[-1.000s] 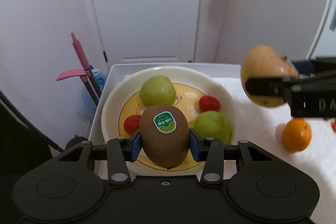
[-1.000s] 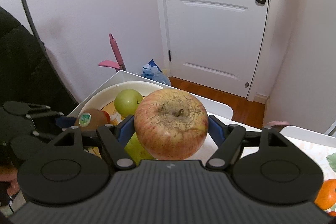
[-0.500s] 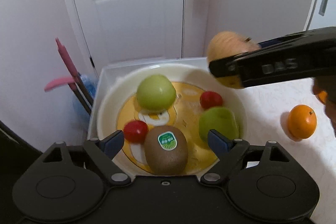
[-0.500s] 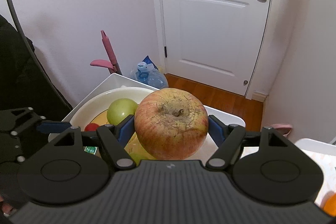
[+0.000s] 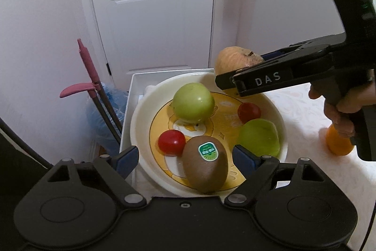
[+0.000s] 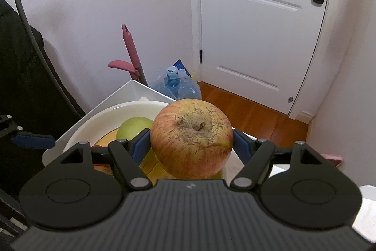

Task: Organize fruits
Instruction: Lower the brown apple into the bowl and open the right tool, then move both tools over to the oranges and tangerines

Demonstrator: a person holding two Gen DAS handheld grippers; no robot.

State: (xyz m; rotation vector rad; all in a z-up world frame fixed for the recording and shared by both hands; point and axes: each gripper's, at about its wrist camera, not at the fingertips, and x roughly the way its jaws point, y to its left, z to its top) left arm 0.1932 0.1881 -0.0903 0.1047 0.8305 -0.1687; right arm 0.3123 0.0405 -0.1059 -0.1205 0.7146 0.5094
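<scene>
Fruits mostly sit in the bowl (image 5: 141, 124) at the table's far left corner: two green apples (image 5: 193, 102), a kiwi (image 5: 205, 167) near its front rim, two tomatoes (image 5: 171, 142). The apple (image 6: 191, 138), pinched by the right gripper (image 6: 191, 145), hangs over the far rim, unplaced. The left gripper (image 5: 185, 160), just opened, stands spread around the kiwi. An orange (image 5: 338, 142), possibly not the only one, waits on the table.

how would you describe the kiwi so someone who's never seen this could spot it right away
Find the white bowl with the yellow cartoon centre, at the table's corner in front of the white door. The kiwi lies at the bowl's near edge, beside a small red fruit. It is the only brown, fuzzy, egg-shaped fruit there, and the only one with a green sticker.
</scene>
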